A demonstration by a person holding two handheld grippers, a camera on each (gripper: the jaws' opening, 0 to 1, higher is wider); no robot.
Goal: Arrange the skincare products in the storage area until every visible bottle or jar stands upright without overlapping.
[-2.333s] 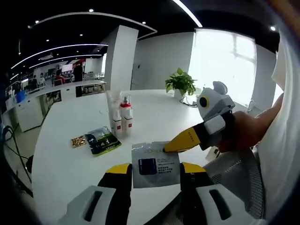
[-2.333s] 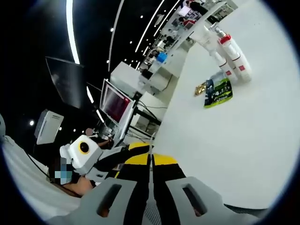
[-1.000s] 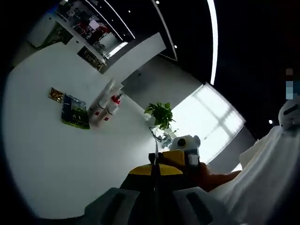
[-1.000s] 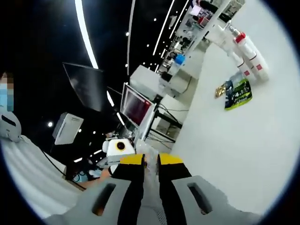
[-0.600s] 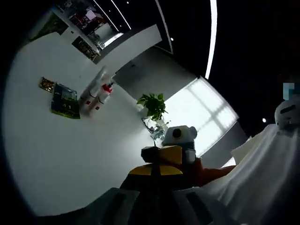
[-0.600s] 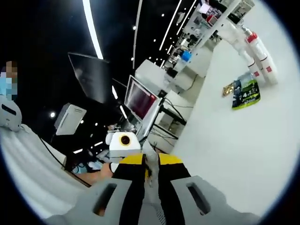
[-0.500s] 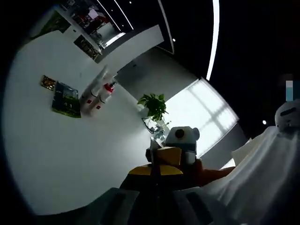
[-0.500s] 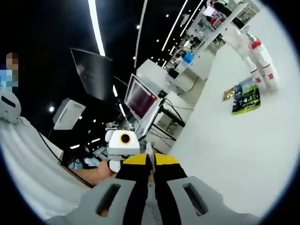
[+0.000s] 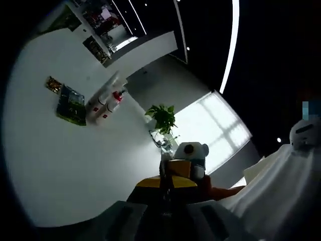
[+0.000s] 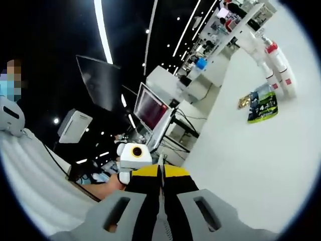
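A few white bottles (image 9: 104, 104) with red labels, one red-capped, stand close together on the white table (image 9: 75, 165); the same bottles (image 10: 275, 64) show in the right gripper view at the upper right. A green sachet (image 9: 70, 105) and a small gold sachet (image 9: 52, 84) lie flat beside them. My left gripper (image 9: 166, 184) is shut on a thin silvery sachet seen edge-on. My right gripper (image 10: 161, 173) is shut on the same sachet from the other side. Each gripper faces the other: the right gripper (image 9: 181, 164) and the left gripper (image 10: 134, 155).
A potted plant (image 9: 161, 118) and cables stand at the table's far side by a bright window. The green sachet (image 10: 261, 108) and gold sachet (image 10: 244, 102) lie near the table edge. A monitor (image 10: 150, 111) and desks sit beyond. White sleeves flank both views.
The silvery sachet that lay flat between my left jaws is lifted off the table and gripped edge-on by both shut grippers. Both views have rolled; over the last second little else shifts.
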